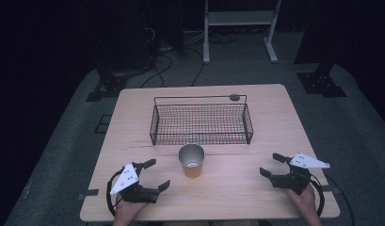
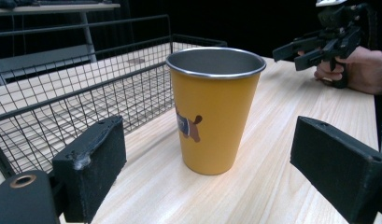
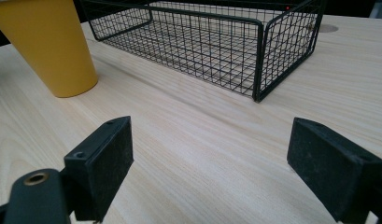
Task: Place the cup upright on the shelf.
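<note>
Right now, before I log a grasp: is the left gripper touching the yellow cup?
Apart. In the left gripper view, the left gripper is open, and bare table shows between each finger and the yellow cup.

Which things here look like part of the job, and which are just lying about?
Likely in play: yellow cup, wire basket, left gripper and right gripper, both open.

Lying about: round grey disc on the table, white frame and cables behind.

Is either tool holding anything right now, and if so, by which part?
Nothing is held. The left tool and right tool are both open and empty; the yellow cup stands free between them on the table.
</note>
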